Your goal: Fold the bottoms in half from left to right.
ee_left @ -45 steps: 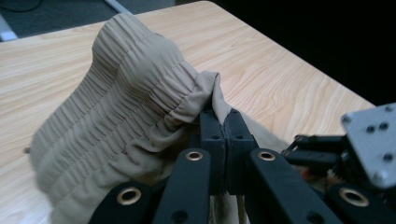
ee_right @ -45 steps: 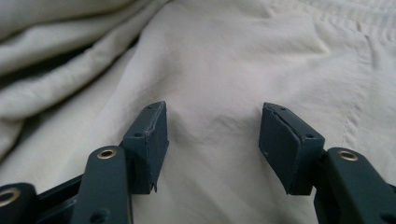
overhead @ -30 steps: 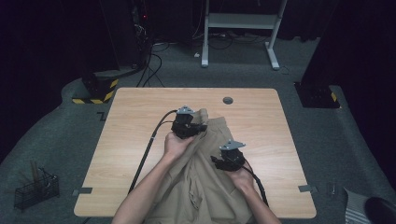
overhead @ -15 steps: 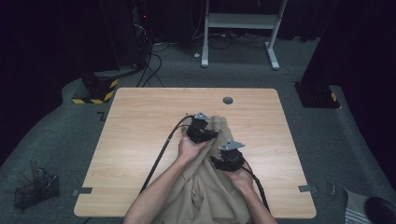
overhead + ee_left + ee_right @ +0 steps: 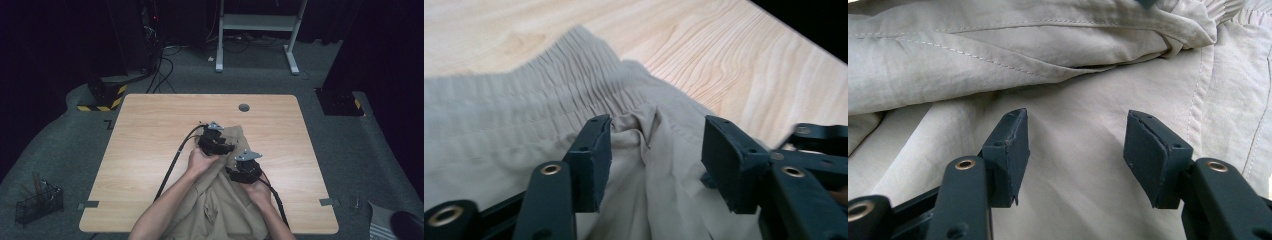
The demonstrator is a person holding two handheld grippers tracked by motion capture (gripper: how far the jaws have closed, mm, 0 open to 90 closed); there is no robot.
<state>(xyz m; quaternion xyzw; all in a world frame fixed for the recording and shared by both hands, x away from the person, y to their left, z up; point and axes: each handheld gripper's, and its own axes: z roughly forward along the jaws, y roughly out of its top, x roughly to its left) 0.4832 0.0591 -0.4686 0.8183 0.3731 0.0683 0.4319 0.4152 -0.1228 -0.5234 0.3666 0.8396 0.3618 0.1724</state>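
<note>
Right now my left gripper (image 5: 216, 142) sits over the gathered waistband end of the beige trousers (image 5: 220, 200), which lie on the wooden table (image 5: 150, 145) with that waistband toward the middle of the table and the rest of the cloth running back toward me and over the near edge. My left fingers (image 5: 594, 155) have just been opening and stand apart; in the left gripper view a rumpled fold of the trousers (image 5: 644, 130) rises in the gap between them, but neither pad presses on it. My right gripper (image 5: 243, 170) rests just beside the left one, a little nearer to me, above a flatter stretch of the same cloth. Its fingers (image 5: 1008, 150) are also spread wide, with smooth fabric (image 5: 1073, 145) and a stitched seam beneath them and nothing pinched. A black cable (image 5: 172, 165) trails from the left gripper across the table toward my side. The two grippers are near each other but not touching.
</note>
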